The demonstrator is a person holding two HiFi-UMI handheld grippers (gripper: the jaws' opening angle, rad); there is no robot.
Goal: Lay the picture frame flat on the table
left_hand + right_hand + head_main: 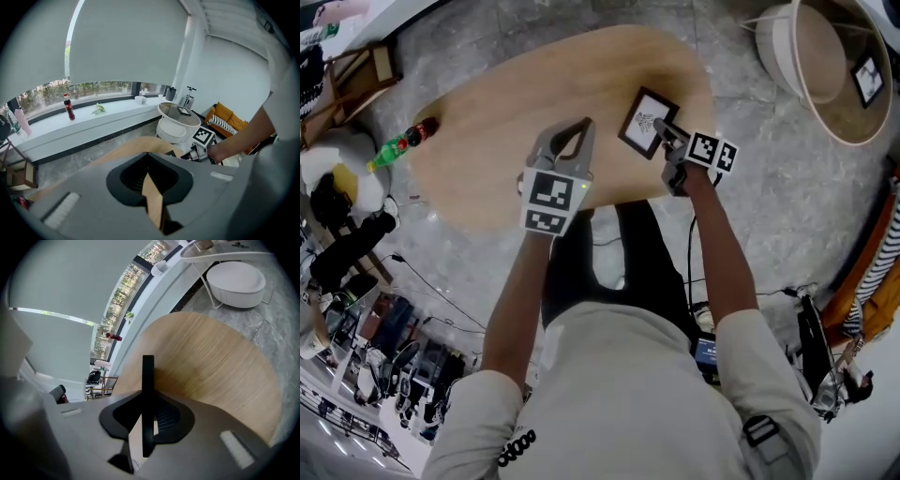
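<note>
Right gripper point(662, 127) was closed on the picture frame point(639, 117), with its jaws narrowly apart and the pads pressed on the two faces of the frame's near edge. In the right gripper view the frame ran edge-on between the jaws and stood out beyond them. In the head view the frame sat over the table point(506, 141), toward the table's 3 o'clock side, with the right gripper at the frame's 4 o'clock corner. Left gripper point(581, 125), at 9 o'clock of the frame and apart from it, had its jaws drawn together at the tips and held nothing.

Task status, as judged: the frame was over the tabletop, face up and tilted, but not yet released. Whether its far edge touched the wood could not be told. Remaining steps: lower the held edge until the frame lay flat, then open the jaws and withdraw
</note>
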